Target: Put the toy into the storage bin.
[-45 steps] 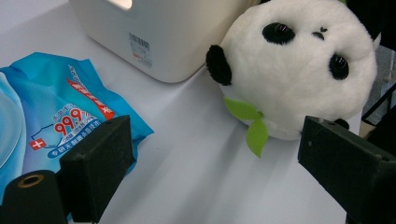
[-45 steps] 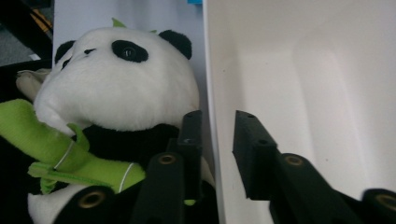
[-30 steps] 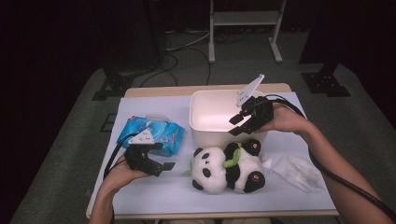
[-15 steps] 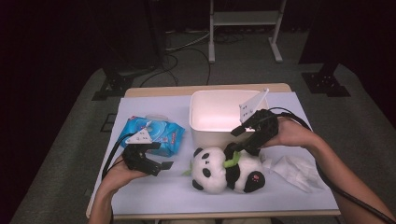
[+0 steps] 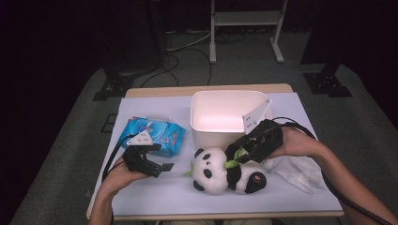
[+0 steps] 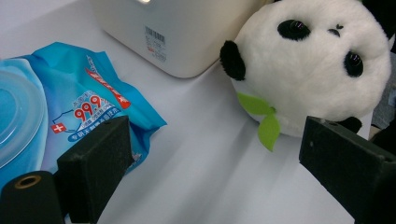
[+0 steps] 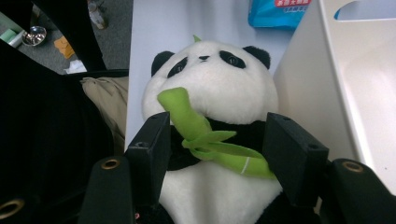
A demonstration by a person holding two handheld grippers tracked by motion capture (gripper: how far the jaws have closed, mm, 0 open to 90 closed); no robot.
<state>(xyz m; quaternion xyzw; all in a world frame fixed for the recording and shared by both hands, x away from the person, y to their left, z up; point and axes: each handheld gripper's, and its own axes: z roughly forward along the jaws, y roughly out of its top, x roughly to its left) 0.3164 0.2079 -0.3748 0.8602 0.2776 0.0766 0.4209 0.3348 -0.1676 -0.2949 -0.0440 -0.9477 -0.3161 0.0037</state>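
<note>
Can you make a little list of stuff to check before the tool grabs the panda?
1. Right tool is open around the panda; its jaws have just been opening: ok.
2. Jaws straddle the panda's chest and green bamboo: ok.
3. Jaws pressing on the plush: cannot tell.
4. White bin looks empty, room for the panda: ok.
5. Left tool is open, apart from the panda: ok.
6. Wipes pack lies out of the way: ok.

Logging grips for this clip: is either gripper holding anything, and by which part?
Nothing is held. The right gripper has open jaws astride the panda at its chest; the left gripper is open and empty.
</note>
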